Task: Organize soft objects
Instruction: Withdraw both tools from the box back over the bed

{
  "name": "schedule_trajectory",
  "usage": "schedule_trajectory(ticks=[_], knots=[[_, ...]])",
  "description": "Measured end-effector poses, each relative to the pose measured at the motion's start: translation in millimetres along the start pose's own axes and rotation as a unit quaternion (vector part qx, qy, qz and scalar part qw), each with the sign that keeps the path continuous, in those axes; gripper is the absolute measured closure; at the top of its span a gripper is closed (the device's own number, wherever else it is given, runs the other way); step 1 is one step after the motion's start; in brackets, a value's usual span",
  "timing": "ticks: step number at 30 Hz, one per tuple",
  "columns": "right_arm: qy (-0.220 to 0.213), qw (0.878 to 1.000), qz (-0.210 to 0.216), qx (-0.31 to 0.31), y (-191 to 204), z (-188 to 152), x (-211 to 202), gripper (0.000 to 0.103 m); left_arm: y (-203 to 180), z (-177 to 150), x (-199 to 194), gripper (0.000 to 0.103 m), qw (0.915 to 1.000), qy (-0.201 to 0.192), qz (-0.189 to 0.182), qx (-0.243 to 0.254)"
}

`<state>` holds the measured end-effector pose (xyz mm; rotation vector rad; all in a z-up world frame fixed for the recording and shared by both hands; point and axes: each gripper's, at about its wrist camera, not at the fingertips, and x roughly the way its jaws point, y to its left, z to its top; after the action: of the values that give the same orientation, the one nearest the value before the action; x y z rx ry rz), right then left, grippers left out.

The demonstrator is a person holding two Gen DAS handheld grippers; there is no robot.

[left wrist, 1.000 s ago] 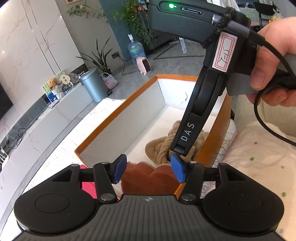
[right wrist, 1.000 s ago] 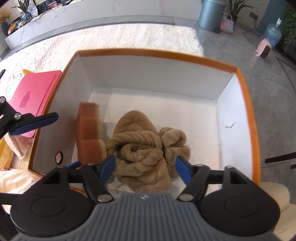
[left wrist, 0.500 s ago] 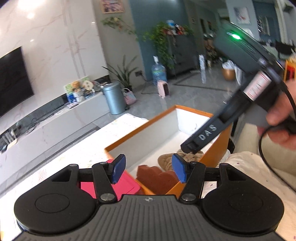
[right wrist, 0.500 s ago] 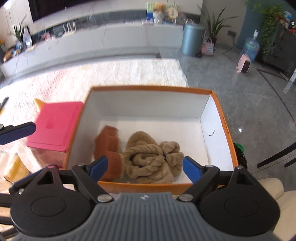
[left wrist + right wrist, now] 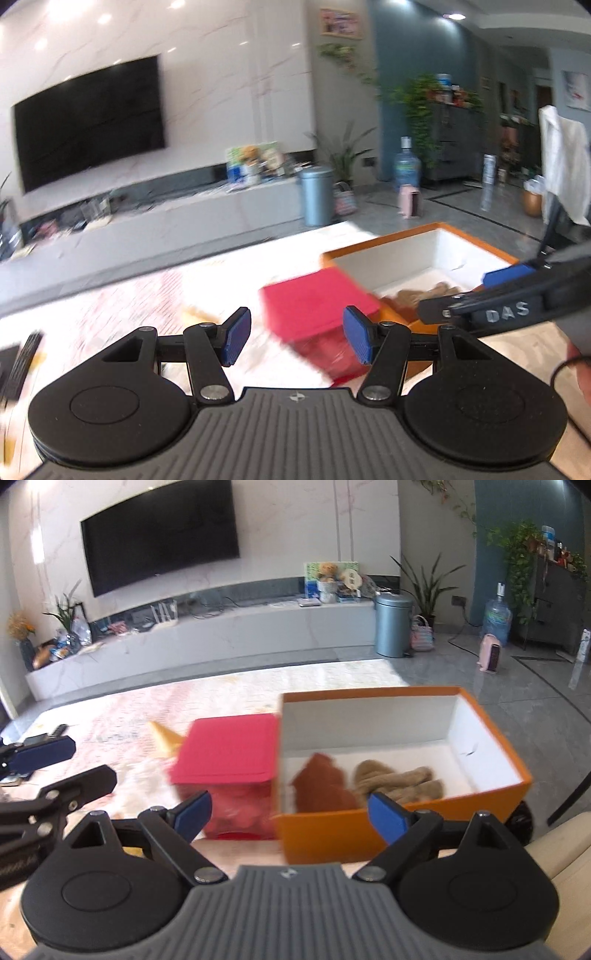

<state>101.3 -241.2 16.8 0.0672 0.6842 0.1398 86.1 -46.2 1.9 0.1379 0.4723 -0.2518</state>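
An orange box with white inside walls holds a rust-brown soft item and a tan plush bundle. The box also shows in the left wrist view with the tan bundle inside. My right gripper is open and empty, held back from and above the box's near wall. My left gripper is open and empty, to the left of the box, in front of the pink box. The right gripper's arm crosses the left wrist view.
A pink lidded box stands against the orange box's left side; it also shows in the left wrist view. A yellow object lies behind it on the pale patterned surface. A TV wall, long cabinet and grey bin are beyond.
Both grippers have pulled back and tilted up from over the box, both still open and empty. The soft items stay in the box. The left gripper has swung left.
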Motion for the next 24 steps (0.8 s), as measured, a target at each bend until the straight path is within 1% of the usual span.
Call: schedule_trajectory(ticks=[5, 6, 11, 14, 16, 21, 24], knots=[[-0.016, 0.999, 0.006, -0.027, 41.0, -21.8, -1.8, 0.013, 36.4, -18.0, -8.4, 0.035, 0.9977, 0.026, 0.039, -0.048], [-0.018, 0.999, 0.007, -0.034, 48.9, -26.2, -1.5, 0.013, 48.2, -23.3, -10.6, 0.035, 0.9965, 0.031, 0.048, -0.061], [-0.017, 0.997, 0.013, -0.068, 80.8, -43.7, 7.0, 0.013, 83.4, -46.5, -16.3, 0.035, 0.9895, 0.054, 0.082, -0.106], [-0.019, 0.996, 0.016, -0.091, 95.5, -52.5, 12.6, 0.013, 99.5, -59.6, -18.1, 0.035, 0.9855, 0.065, 0.091, -0.128], [-0.020, 0.994, 0.019, -0.104, 103.8, -57.1, 15.3, 0.013, 107.3, -73.8, -21.2, 0.035, 0.9830, 0.073, 0.093, -0.141], [-0.012, 0.991, 0.028, -0.127, 115.8, -66.0, 28.6, 0.013, 112.8, -99.5, -23.1, 0.035, 0.9788, 0.091, 0.090, -0.160], [-0.003, 0.990, 0.029, -0.139, 120.4, -72.1, 35.7, 0.013, 117.2, -107.6, -19.3, 0.035, 0.9759, 0.102, 0.086, -0.172]])
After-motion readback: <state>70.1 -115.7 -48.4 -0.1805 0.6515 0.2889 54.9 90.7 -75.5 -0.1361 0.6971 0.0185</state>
